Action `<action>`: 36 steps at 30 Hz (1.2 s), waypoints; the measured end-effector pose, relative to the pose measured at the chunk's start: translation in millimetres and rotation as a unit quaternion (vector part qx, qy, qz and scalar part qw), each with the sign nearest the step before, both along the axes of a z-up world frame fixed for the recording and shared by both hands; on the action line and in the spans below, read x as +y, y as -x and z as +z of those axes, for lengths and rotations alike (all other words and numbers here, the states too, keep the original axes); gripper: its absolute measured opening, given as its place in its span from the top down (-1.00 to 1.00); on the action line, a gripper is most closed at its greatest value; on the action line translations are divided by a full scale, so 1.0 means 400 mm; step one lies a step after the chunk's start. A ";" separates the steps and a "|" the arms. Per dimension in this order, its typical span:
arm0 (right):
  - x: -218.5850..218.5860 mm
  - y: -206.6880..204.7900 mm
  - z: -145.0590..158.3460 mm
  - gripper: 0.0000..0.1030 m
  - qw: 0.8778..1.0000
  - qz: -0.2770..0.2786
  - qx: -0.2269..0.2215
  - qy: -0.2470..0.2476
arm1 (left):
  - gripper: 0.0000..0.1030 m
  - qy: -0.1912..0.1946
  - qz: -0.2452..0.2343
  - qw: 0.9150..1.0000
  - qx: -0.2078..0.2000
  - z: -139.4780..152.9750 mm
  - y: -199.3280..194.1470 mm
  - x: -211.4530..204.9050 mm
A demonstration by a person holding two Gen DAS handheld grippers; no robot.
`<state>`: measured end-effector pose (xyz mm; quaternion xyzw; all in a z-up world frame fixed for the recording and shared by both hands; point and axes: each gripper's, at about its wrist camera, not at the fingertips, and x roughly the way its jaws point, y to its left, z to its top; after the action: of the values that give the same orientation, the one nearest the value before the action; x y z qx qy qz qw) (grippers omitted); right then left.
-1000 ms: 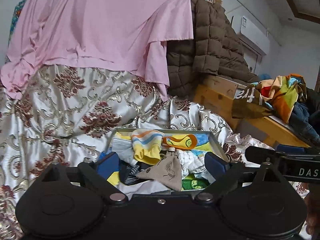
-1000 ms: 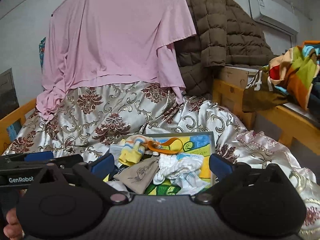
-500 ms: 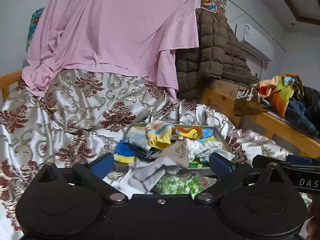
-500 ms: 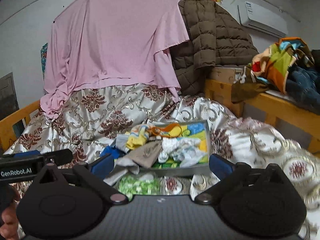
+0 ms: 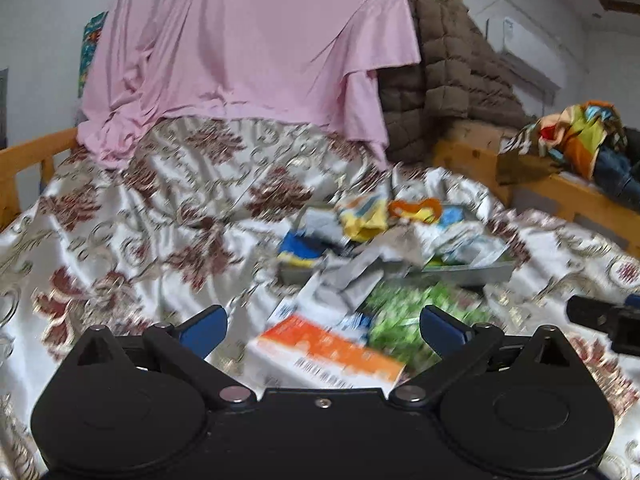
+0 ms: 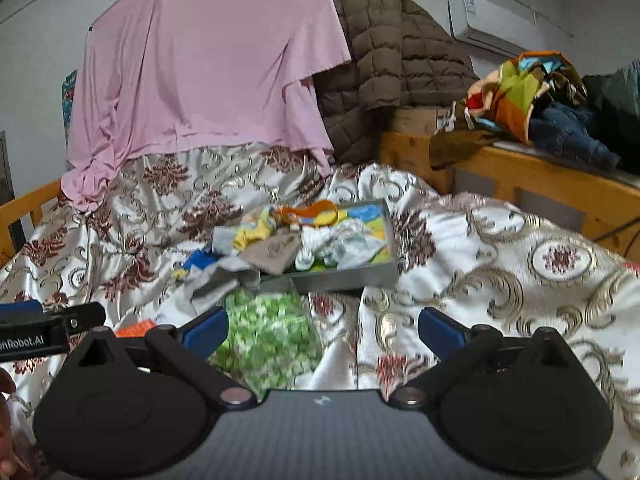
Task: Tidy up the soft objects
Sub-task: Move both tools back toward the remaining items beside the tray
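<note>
Socks and small cloths (image 6: 304, 240) lie heaped in a shallow grey tray with a painted bottom (image 6: 352, 276) at mid-frame on the floral satin bedspread (image 6: 500, 264), some spilling lower left; both the left hand-held gripper (image 5: 322, 324) and the right hand-held gripper (image 6: 322, 326) hang wide open, holding nothing. Best to pinch one loose grey cloth (image 5: 352, 280) at an edge; lift slowly so neighbours stay put.

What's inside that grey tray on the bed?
The grey tray holds a heap of small soft items: a tan piece, a yellow one, white ones, an orange loop. A colourful picture shows on its floor; whatever lies under the heap is hidden.
</note>
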<state>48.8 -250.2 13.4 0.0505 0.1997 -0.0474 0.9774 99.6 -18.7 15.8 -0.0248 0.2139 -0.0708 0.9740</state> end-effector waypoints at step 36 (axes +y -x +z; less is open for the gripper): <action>0.056 -0.011 -0.130 -1.00 0.997 0.060 0.052 -0.001 | -0.98 -0.014 0.035 0.998 0.059 -0.096 0.014 0.051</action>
<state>53.3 -227.7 -38.7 0.0370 0.2526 0.0086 0.9668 94.0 1.7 -22.7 -0.0227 0.2710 -0.0326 0.9618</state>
